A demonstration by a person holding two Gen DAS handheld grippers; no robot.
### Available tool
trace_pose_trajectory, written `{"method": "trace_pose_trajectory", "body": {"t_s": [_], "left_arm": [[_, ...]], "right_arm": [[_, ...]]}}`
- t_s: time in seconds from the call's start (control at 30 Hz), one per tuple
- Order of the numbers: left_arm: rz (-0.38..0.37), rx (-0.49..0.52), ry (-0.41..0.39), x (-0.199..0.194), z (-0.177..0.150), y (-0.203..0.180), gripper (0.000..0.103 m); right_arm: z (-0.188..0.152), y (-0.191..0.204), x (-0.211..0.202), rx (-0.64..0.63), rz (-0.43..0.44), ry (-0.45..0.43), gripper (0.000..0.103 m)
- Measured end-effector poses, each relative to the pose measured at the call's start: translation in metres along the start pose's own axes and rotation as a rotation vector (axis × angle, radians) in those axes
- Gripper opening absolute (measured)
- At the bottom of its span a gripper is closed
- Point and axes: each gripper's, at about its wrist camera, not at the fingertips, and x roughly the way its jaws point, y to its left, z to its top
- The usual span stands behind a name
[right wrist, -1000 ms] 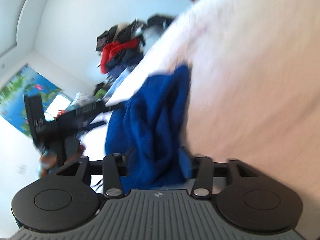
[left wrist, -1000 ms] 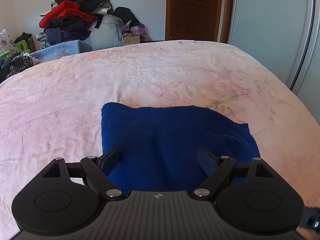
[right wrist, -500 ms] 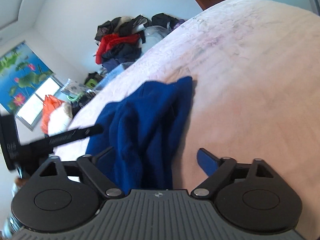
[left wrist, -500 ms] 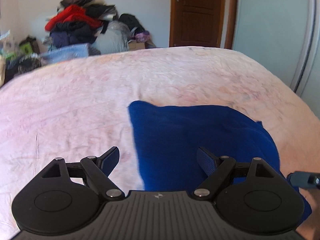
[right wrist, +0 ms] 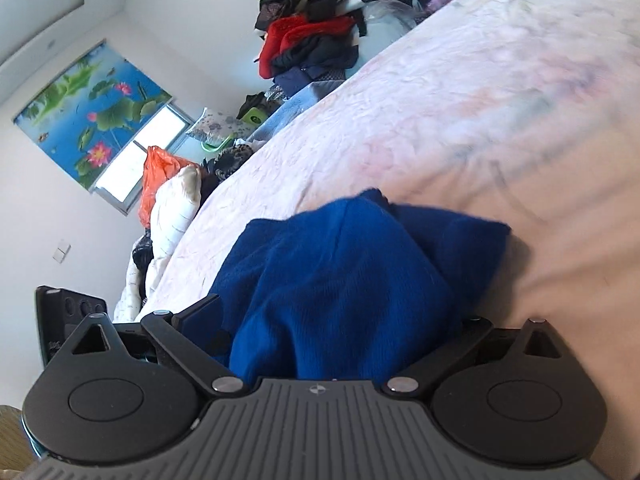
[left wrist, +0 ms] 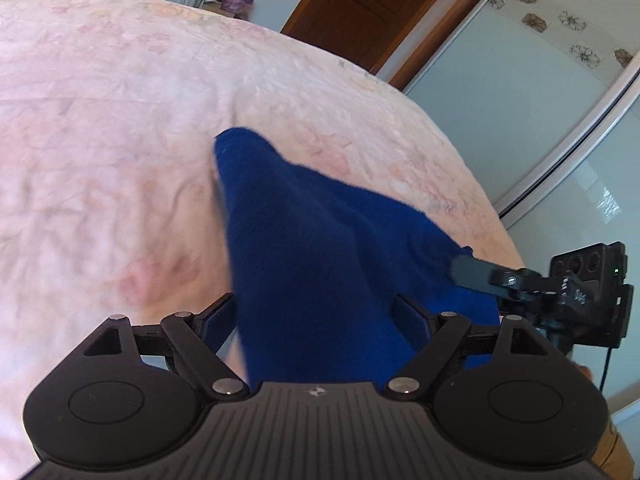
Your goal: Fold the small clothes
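Pink bedspread (left wrist: pixel 120 140) bears blue garment (left wrist: pixel 320 264) (seemingly loose) between right tool's (right wrist: pixel 332 320) opening jaws.

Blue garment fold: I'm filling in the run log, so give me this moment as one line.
blue garment: bunched on pink bedsheet | left gripper: open | right gripper: opening, cloth between

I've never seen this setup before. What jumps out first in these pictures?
A deep blue garment lies rumpled on the pale pink bed, right between the fingers of both grippers. Behind the bed a heap of clothes with a bright red piece stands against the wall, and a lotus-print blind covers the window.
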Motion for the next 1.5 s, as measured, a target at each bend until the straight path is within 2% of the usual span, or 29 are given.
{"method": "trace_pose_trajectory", "body": {"t_s": [0.07,0.1,0.13,0.17,0.2,0.23,0.3,0.43,0.53,0.67,0.7,0.73,0.77,0.8,0.83,0.9,0.93,1.0,1.07,1.2,1.27,1.37,1.43,1.5], "left_arm": [[-0.009,-0.027,-0.019,0.006,0.009,0.003,0.084],[-0.006,-0.039,-0.024,0.01,0.014,0.003,0.077],[0.002,-0.045,-0.019,0.014,0.016,0.004,0.057],[0.018,-0.044,-0.007,0.018,0.019,0.004,0.046],[0.027,-0.037,0.003,0.019,0.02,0.004,0.037],[0.026,-0.03,-0.004,0.018,0.019,0.003,0.03],[0.028,0.013,-0.036,0.011,0.014,-0.004,0.025],[0.063,0.088,-0.082,0.005,0.017,-0.022,0.024],[0.091,0.119,-0.097,0.009,0.027,-0.03,0.024],[0.16,0.119,-0.042,0.026,0.036,-0.032,0.028],[0.175,0.114,-0.037,0.026,0.035,-0.032,0.031],[0.188,0.114,-0.045,0.023,0.033,-0.033,0.035],[0.209,0.122,-0.062,0.017,0.03,-0.035,0.037],[0.23,0.141,-0.081,0.01,0.026,-0.037,0.043],[0.254,0.164,-0.1,0.003,0.023,-0.04,0.053],[0.318,0.202,-0.135,-0.012,0.016,-0.046,0.069],[0.338,0.217,-0.154,-0.02,0.012,-0.049,0.071],[0.359,0.223,-0.173,-0.032,0.004,-0.051,0.071],[0.379,0.193,-0.15,-0.038,-0.004,-0.049,0.071],[0.393,0.127,-0.114,-0.047,-0.029,-0.048,0.071],[0.418,0.134,-0.123,-0.052,-0.044,-0.053,0.071],[0.464,0.163,-0.128,-0.057,-0.066,-0.061,0.071],[0.488,0.192,-0.114,-0.055,-0.078,-0.066,0.071],[0.519,0.207,-0.104,-0.055,-0.087,-0.07,0.071]], "right_arm": [[0.007,0.0,0.008,-0.018,0.0,0.017,0.09],[0.011,0.001,0.012,-0.03,-0.007,0.026,0.079],[0.013,-0.001,0.015,-0.03,-0.019,0.034,0.061],[0.015,-0.005,0.018,-0.02,-0.034,0.041,0.05],[0.016,-0.009,0.019,-0.001,-0.045,0.048,0.031],[0.016,-0.016,0.018,0.022,-0.031,0.043,0.028],[0.011,-0.018,0.011,0.018,-0.009,0.024,0.025],[0.01,-0.003,-0.006,-0.043,-0.007,-0.038,0.023],[0.026,0.008,-0.013,-0.084,-0.003,-0.079,0.022],[0.035,0.002,0.005,-0.095,-0.128,-0.035,0.024],[0.033,-0.002,0.012,-0.085,-0.16,-0.022,0.031],[0.03,-0.005,0.012,-0.078,-0.185,-0.021,0.043],[0.028,-0.005,0.01,-0.073,-0.186,-0.033,0.046],[0.025,-0.003,0.006,-0.07,-0.183,-0.044,0.051],[0.023,0.0,0.0,-0.077,-0.193,-0.055,0.058],[0.018,0.01,-0.015,-0.109,-0.262,-0.086,0.069],[0.014,0.015,-0.023,-0.123,-0.307,-0.101,0.072],[0.007,0.023,-0.04,-0.13,-0.405,-0.129,0.073],[-0.004,0.03,-0.057,-0.119,-0.449,-0.156,0.076],[-0.029,0.048,-0.082,-0.117,-0.397,-0.194,0.083],[-0.045,0.061,-0.089,-0.149,-0.372,-0.199,0.087],[-0.068,0.075,-0.084,-0.231,-0.394,-0.144,0.094],[-0.082,0.076,-0.074,-0.276,-0.474,-0.081,0.094],[-0.093,0.073,-0.063,-0.305,-0.593,-0.028,0.094]]}}
